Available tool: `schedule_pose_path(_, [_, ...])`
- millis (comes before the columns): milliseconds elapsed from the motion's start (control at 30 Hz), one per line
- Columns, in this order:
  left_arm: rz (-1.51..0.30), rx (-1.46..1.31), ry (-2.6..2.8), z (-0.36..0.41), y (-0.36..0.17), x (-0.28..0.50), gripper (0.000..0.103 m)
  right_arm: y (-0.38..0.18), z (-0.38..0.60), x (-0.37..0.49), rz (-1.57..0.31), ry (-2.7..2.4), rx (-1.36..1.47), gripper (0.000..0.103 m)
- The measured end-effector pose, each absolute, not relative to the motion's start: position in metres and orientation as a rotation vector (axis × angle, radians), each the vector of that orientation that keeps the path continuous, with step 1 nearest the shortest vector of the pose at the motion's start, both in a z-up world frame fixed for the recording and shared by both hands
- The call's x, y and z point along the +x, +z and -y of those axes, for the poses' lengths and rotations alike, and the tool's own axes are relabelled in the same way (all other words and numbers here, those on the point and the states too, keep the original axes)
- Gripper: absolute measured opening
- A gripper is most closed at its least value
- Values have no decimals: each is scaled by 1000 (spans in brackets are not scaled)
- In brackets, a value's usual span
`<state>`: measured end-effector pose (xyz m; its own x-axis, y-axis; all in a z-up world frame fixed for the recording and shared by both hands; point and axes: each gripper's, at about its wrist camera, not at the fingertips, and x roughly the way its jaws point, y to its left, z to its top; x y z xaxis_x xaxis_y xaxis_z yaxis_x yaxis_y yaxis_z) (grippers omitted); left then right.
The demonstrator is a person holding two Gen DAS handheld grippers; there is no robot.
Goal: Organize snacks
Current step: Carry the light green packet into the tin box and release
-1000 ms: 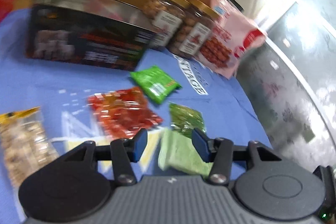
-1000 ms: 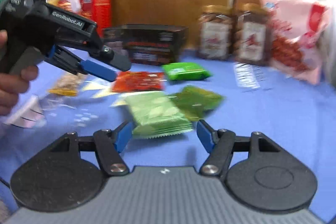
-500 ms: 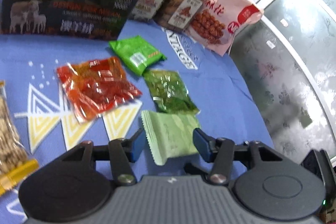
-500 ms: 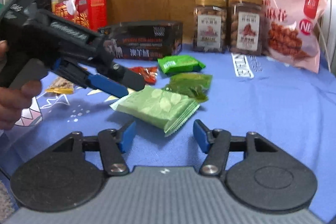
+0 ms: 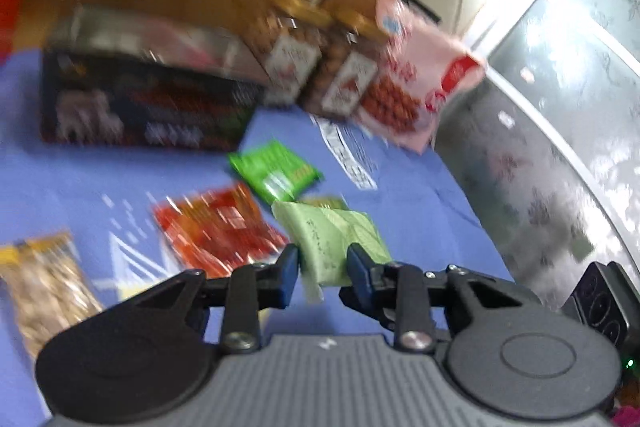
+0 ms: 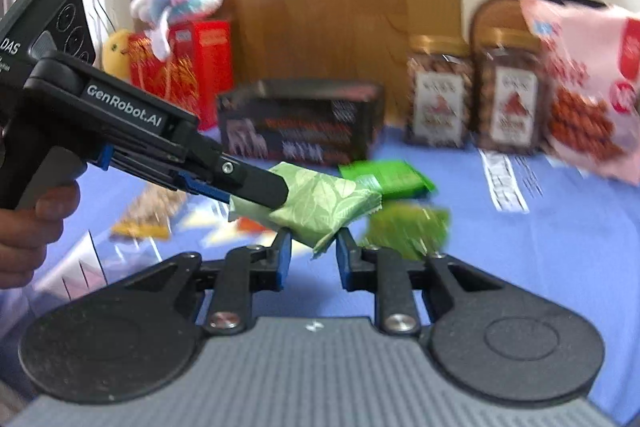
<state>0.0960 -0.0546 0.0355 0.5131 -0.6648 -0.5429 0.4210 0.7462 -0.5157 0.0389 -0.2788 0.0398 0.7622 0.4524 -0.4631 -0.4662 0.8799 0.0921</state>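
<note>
A pale green leaf-print packet (image 5: 332, 239) hangs tilted above the blue cloth (image 6: 540, 267). My left gripper (image 5: 324, 273) is shut on one end of it, jaws still closing. In the right wrist view the left gripper (image 6: 276, 193) reaches in from the left, gripping that packet (image 6: 324, 203). My right gripper (image 6: 314, 253) sits just below it. Its jaws are closing with the packet's lower corner between the tips, and I see no firm pinch. A person's hand (image 6: 32, 223) holds the left gripper's handle.
On the cloth lie a bright green packet (image 6: 384, 177), a dark green packet (image 6: 408, 227), a red packet (image 5: 220, 227) and a nut packet (image 5: 48, 279). At the back stand a black box (image 6: 300, 123), two jars (image 6: 438, 95), a pink bag (image 6: 588, 99) and a red box (image 6: 192, 67).
The pale green packet lay flat on the cloth. The left gripper has closed on it and lifted it. The right gripper's jaws have narrowed a lot.
</note>
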Motion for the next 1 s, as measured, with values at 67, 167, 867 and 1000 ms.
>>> schedule_pose_path(67, [-767, -345, -642, 42, 44, 103, 28, 45, 268, 49, -468, 520, -53, 27])
schedule_pose_path(167, [-733, -348, -606, 28, 56, 116, 28, 51, 250, 67, -436, 542, -80, 27])
schedule_pose_path(867, [-638, -402, -294, -38, 50, 252, 31, 51, 156, 214, -448, 594, -77, 46])
schedule_pose_path(1000, [-624, -401, -296, -38, 51, 246, 32, 59, 168, 206, -425, 588, -59, 47])
